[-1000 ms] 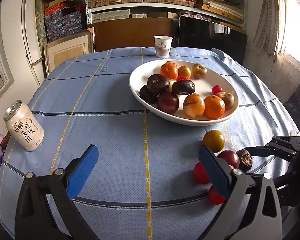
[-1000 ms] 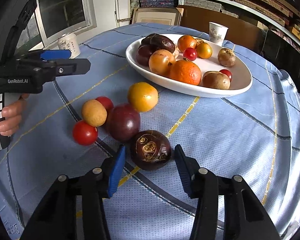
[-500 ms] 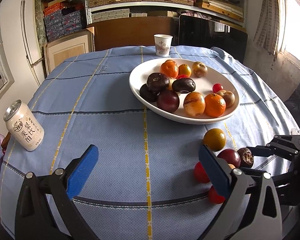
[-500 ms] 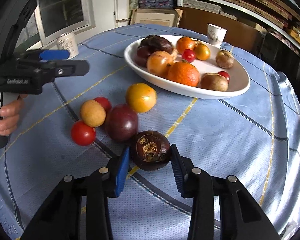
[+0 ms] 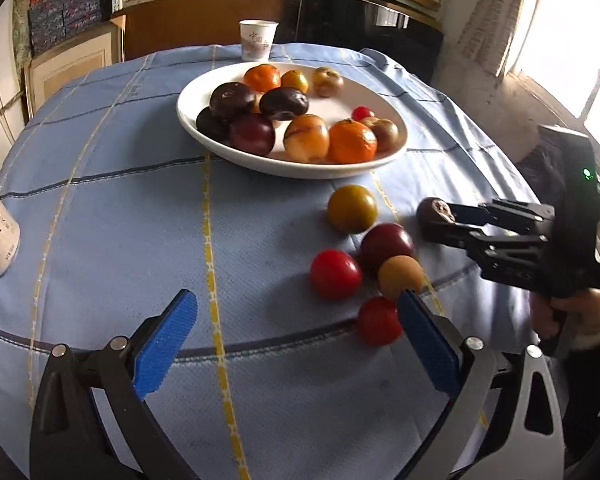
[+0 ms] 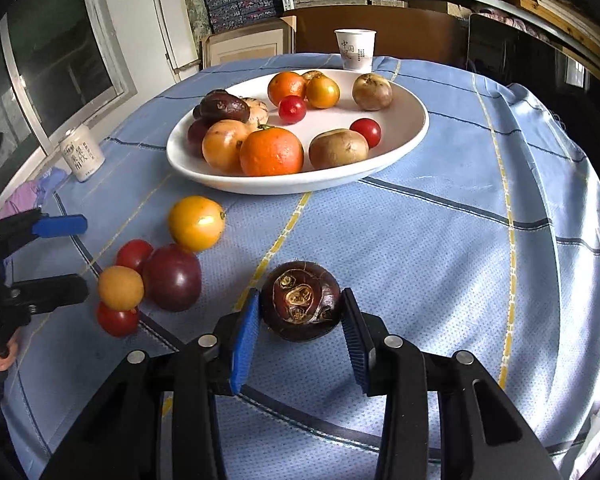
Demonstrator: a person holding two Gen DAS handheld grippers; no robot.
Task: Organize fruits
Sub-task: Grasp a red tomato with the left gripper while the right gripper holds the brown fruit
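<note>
In the lower centre of my right wrist view, the right gripper [image 6: 300, 320] is closed on a dark brown wrinkled fruit [image 6: 300, 306]; both blue pads touch its sides and it sits above the blue tablecloth [image 6: 440, 240]. In the left wrist view, my left gripper [image 5: 296, 344] is wide open and holds nothing, low over the cloth at the bottom of the frame. Its right pad is just beside a red tomato [image 5: 378, 321] and a small tan fruit [image 5: 400, 277]. The white plate [image 6: 414, 136] with many fruits is in the upper centre, apart from both tools.
</note>
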